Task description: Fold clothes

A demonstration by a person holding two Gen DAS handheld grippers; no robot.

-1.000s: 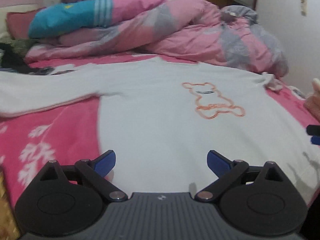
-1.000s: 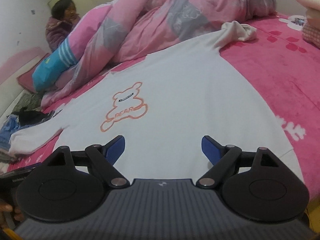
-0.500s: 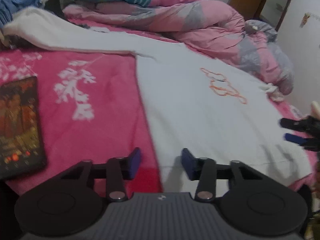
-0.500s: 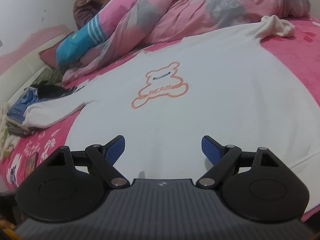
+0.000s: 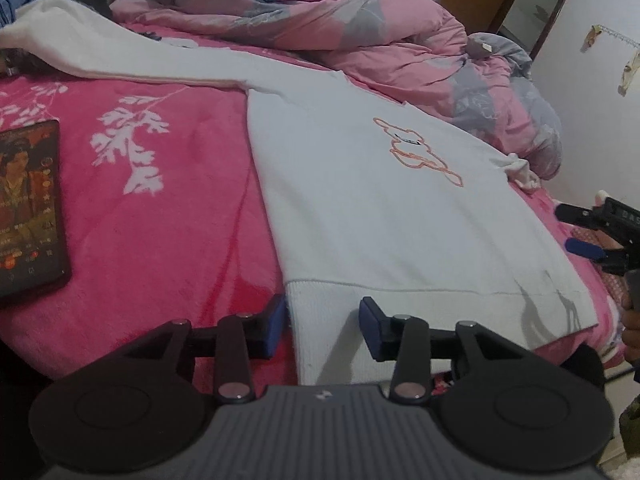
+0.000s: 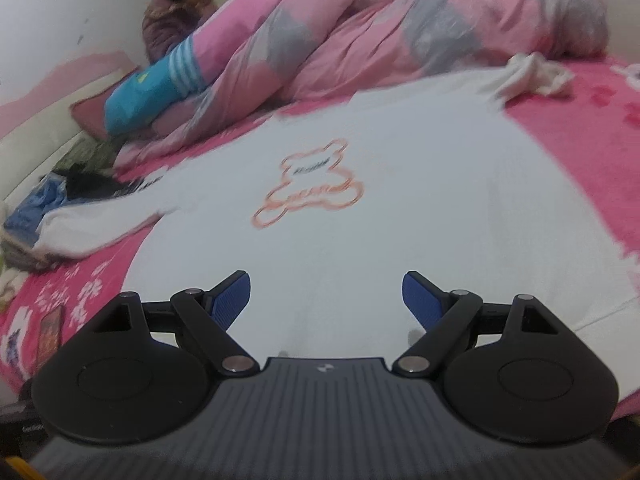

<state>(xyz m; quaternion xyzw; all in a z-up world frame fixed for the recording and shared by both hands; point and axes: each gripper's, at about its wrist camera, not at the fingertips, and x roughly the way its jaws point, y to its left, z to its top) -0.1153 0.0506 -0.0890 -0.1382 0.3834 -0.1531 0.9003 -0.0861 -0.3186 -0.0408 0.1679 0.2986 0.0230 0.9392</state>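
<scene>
A white sweater (image 5: 380,208) with an orange bear outline (image 5: 416,152) lies flat, front up, on the pink blanket (image 5: 160,220). One sleeve (image 5: 120,60) stretches out to the far left. My left gripper (image 5: 323,326) is low at the left corner of the ribbed hem (image 5: 320,300). Its jaws stand narrow and are opening. The hem corner lies between them and the pads do not press it. My right gripper (image 6: 326,298) hovers open over the sweater (image 6: 400,240) near its hem, holding nothing. It also shows at the right edge as the right gripper (image 5: 566,229).
A dark phone (image 5: 28,204) lies on the blanket left of the sweater. A rumpled pink and grey quilt (image 5: 380,40) fills the back of the bed. A person (image 6: 176,16) sits at the far corner. Loose clothes (image 6: 36,208) are heaped at the left.
My left gripper swung from the middle of the hem to its left corner and its jaws narrowed from wide apart. The right gripper drifted slightly and stayed open.
</scene>
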